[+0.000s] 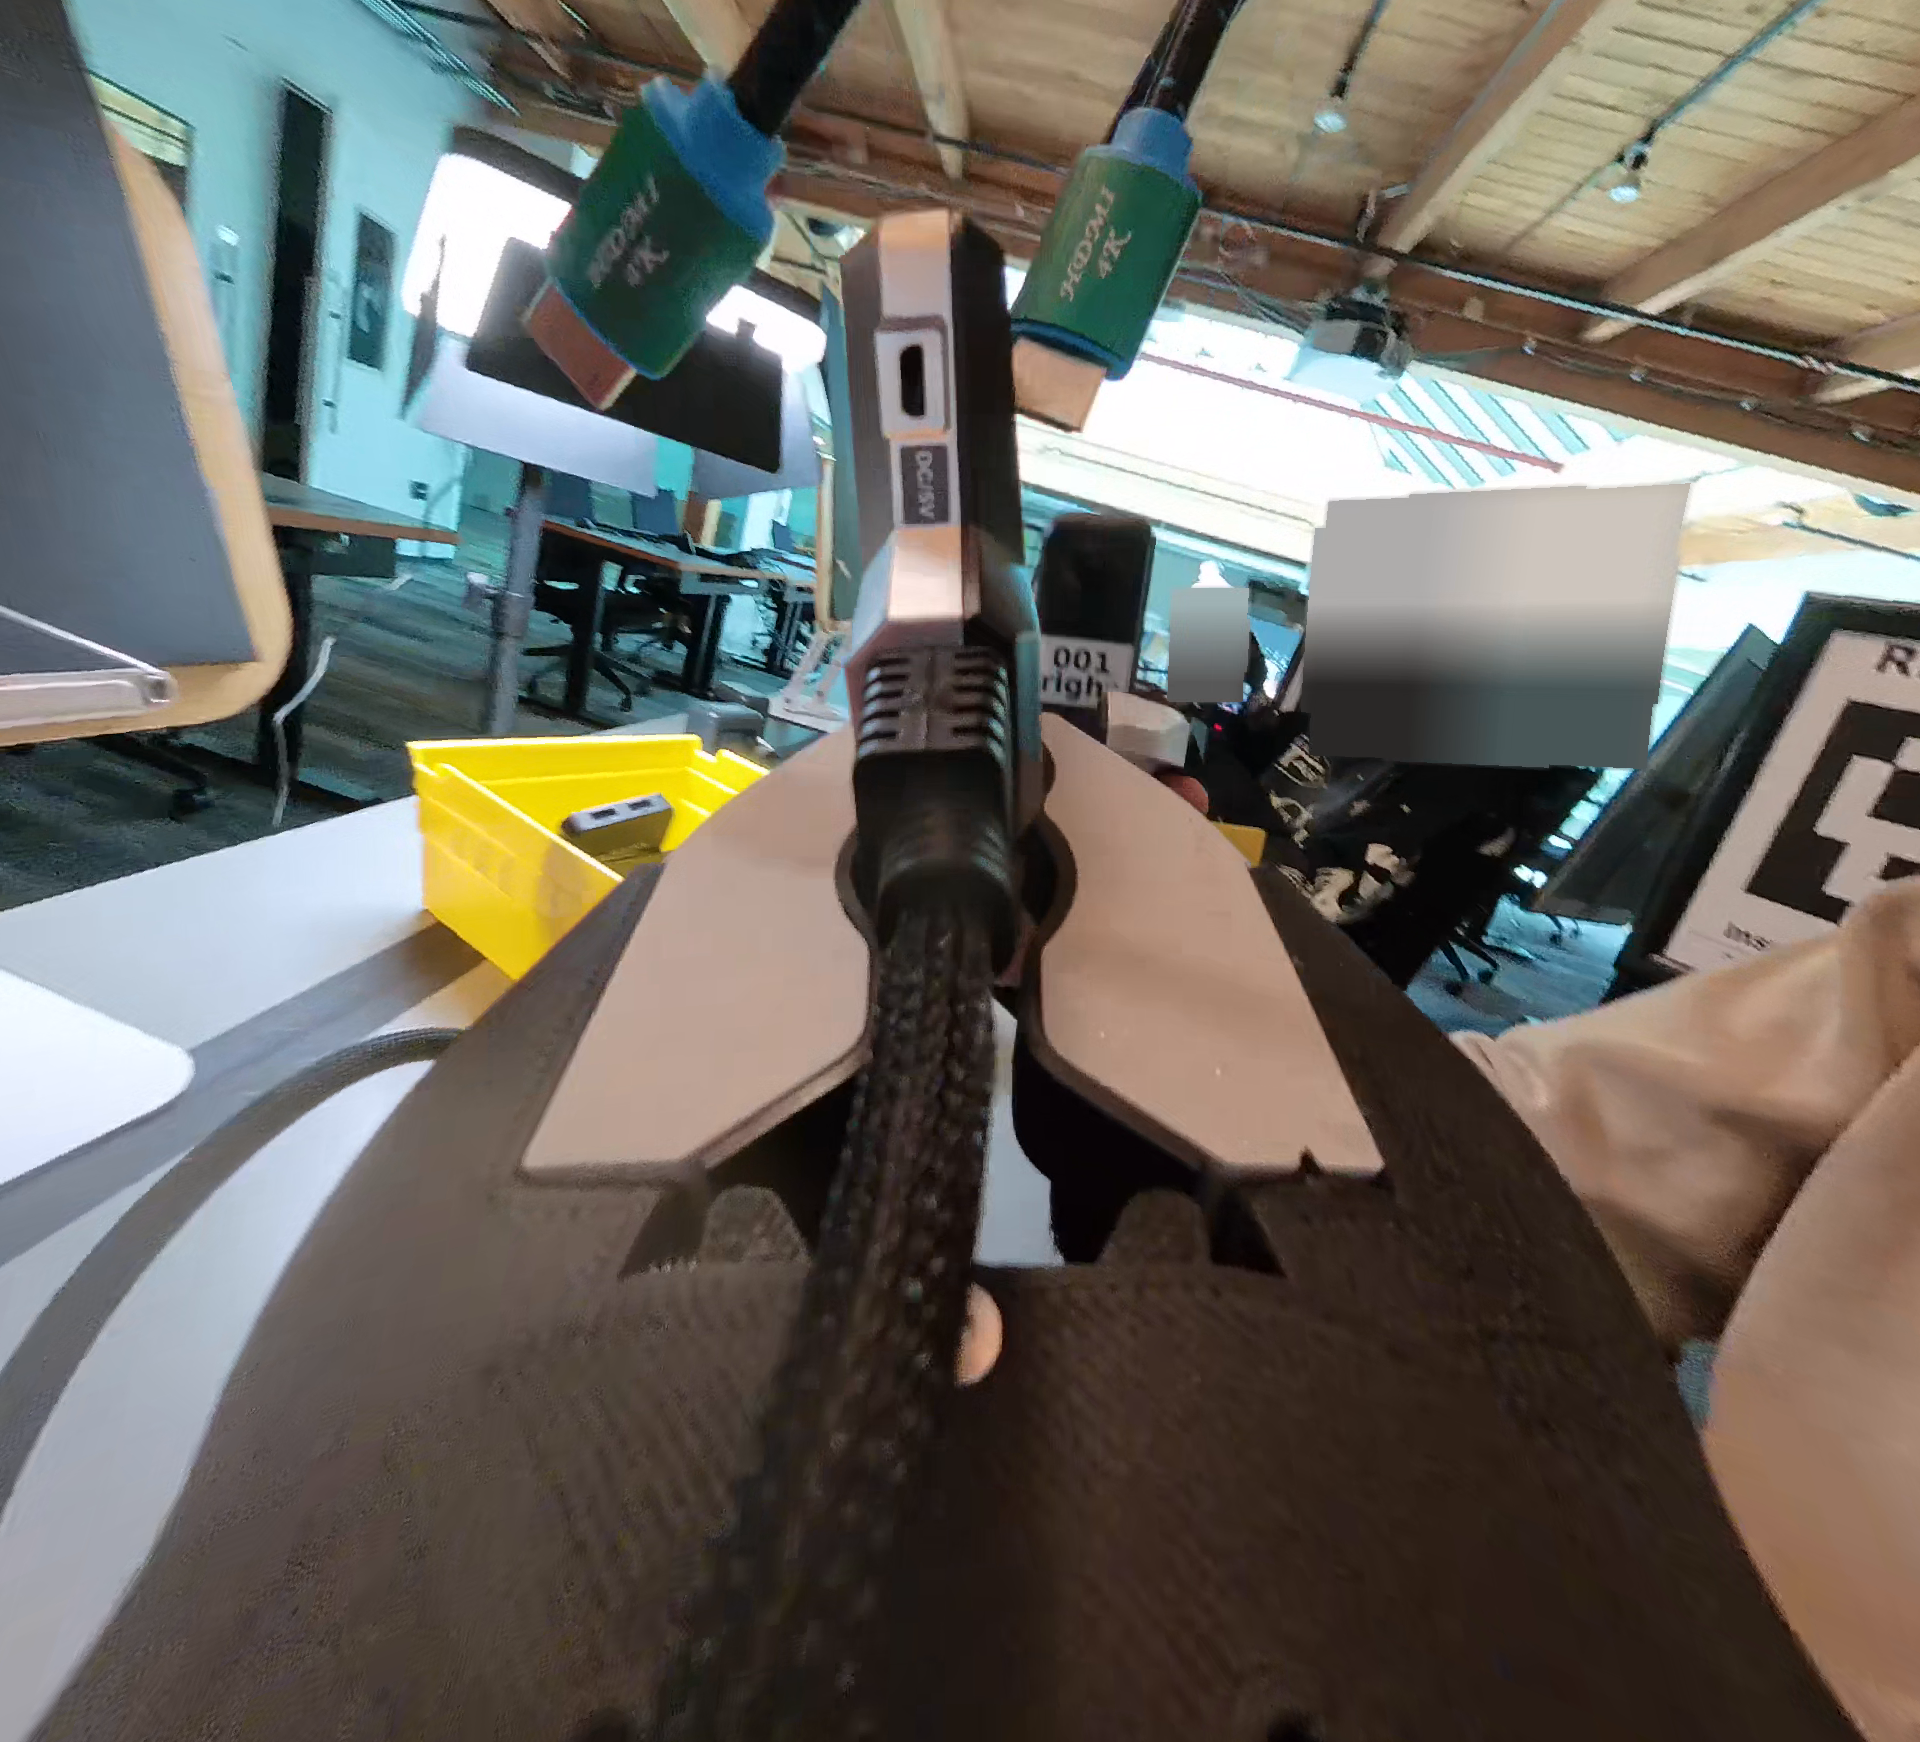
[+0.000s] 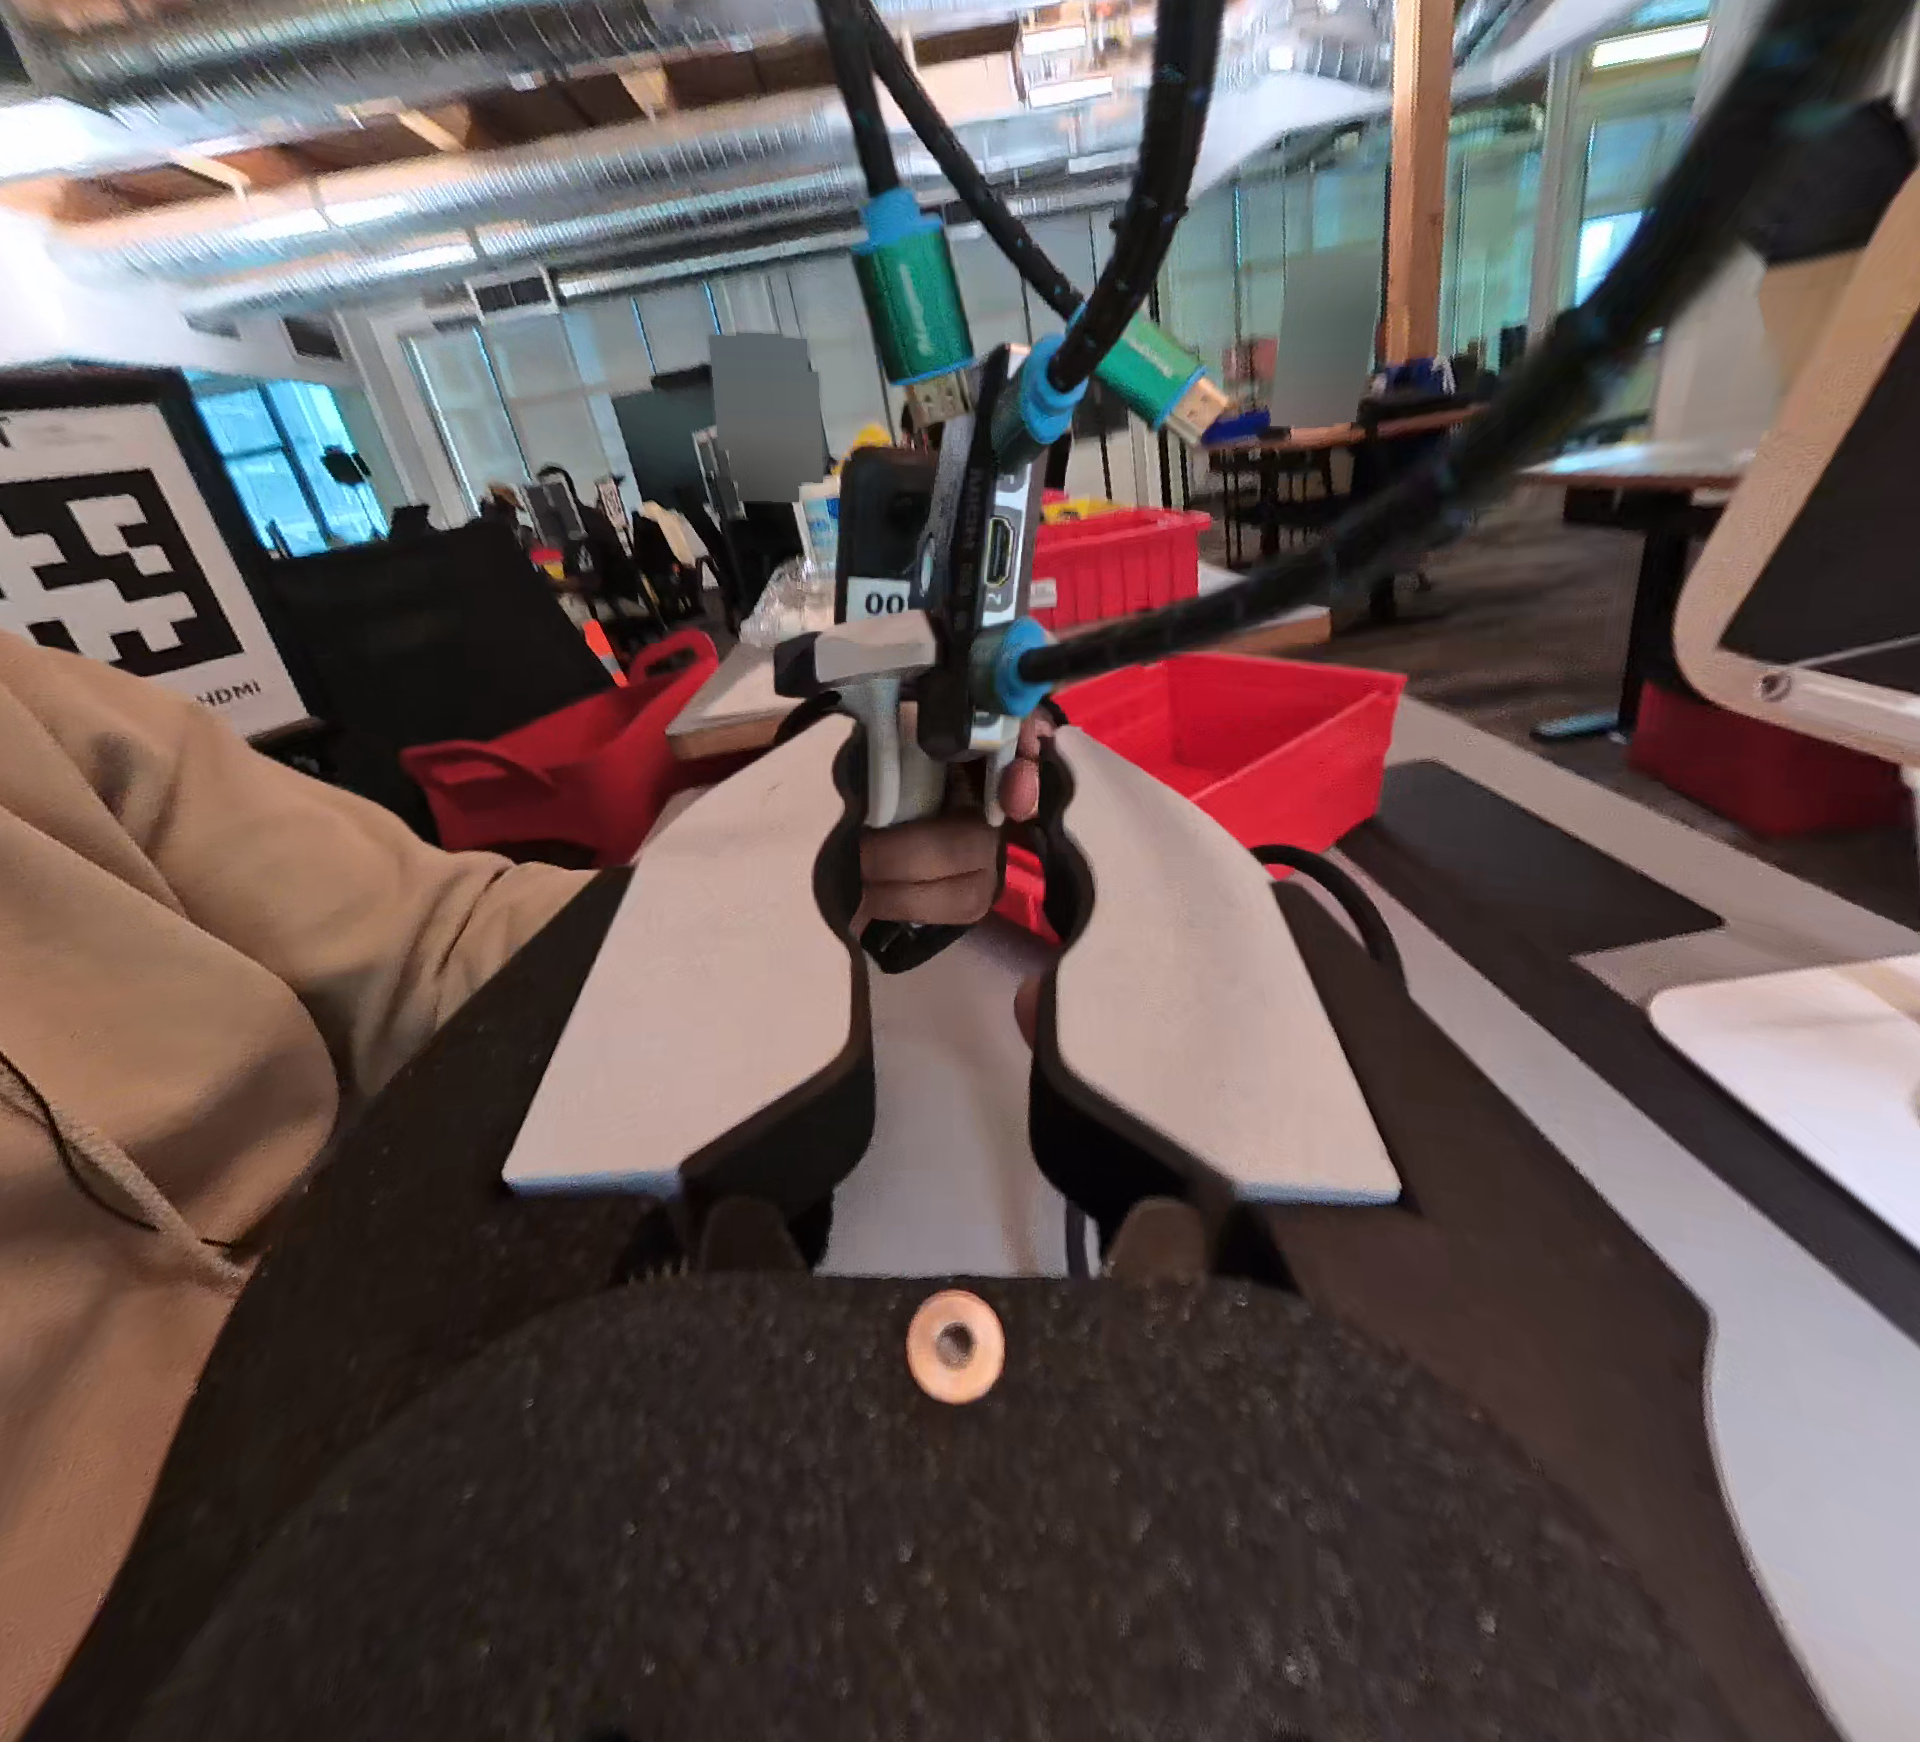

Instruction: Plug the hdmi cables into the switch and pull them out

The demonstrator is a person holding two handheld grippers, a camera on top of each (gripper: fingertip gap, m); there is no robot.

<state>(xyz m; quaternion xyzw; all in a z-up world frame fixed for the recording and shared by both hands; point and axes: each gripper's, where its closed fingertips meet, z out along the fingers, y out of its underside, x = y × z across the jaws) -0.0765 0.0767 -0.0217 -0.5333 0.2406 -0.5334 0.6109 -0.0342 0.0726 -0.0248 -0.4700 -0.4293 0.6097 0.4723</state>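
Green plugs tell the story: in the right wrist view two cables point(image 2: 1081, 362) sit plugged into the switch point(image 2: 971, 570), with one port between them vacant, while two loose green plugs point(image 2: 914, 310) hang just above it, not inserted. Hard to say whether this is the plug-in or the pull-out phase. Left gripper point(image 1: 940, 871) is clenched on the switch's own braided black lead at the strain relief, holding the switch point(image 1: 925, 445) upright in the air, well above the bench point(image 1: 208, 944). Right gripper point(image 2: 951, 819) is released, its fingers parted with nothing between them, sitting just short of the switch. Next move, my guess: right gripper closes on one plug body, lines it up square to the port, and pushes or pulls straight while the left braces the switch.
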